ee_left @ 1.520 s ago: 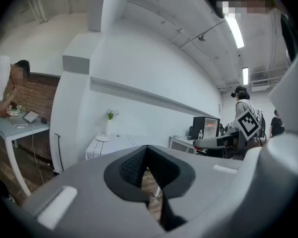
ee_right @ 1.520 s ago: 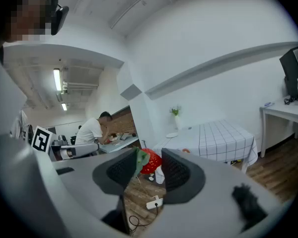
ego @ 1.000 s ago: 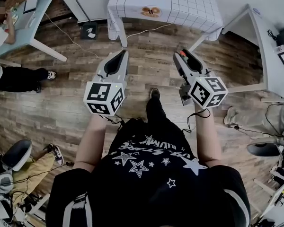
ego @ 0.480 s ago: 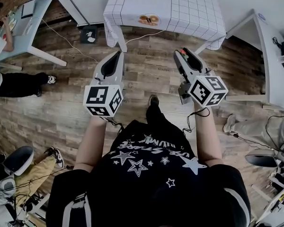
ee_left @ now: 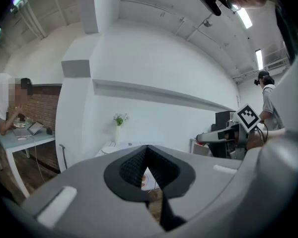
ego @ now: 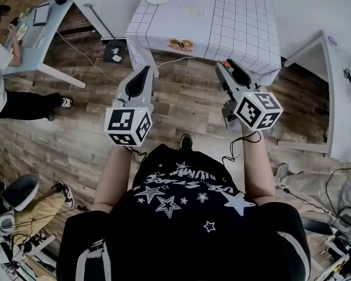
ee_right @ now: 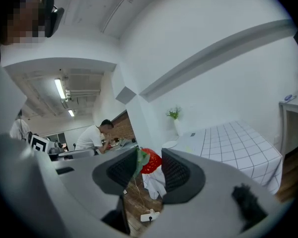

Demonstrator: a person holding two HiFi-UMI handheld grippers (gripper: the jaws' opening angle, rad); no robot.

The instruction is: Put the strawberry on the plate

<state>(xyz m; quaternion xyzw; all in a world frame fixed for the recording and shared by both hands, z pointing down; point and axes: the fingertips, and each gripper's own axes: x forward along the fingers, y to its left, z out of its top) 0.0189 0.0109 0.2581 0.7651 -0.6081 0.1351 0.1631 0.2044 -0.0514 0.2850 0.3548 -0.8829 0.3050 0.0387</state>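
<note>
Right gripper point(ee_right: 150, 154) clamps the strawberry point(ee_right: 152, 162) – left gripper point(ee_left: 147, 150) clenched, empty – both short of the table point(ego: 240, 16)

In the head view the strawberry point(ego: 224, 65) is only a red-green fleck at the right gripper's point(ego: 226, 69) tip, too small to make out. The top edge cuts off the table's point(ego: 240, 16) far end. In the right gripper view a jaw hides part of the plate point(ee_right: 170, 144).

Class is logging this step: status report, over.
Right gripper shut on strawberry. Left gripper shut, empty. Table ahead, not reached; no obstacle seen.
</note>
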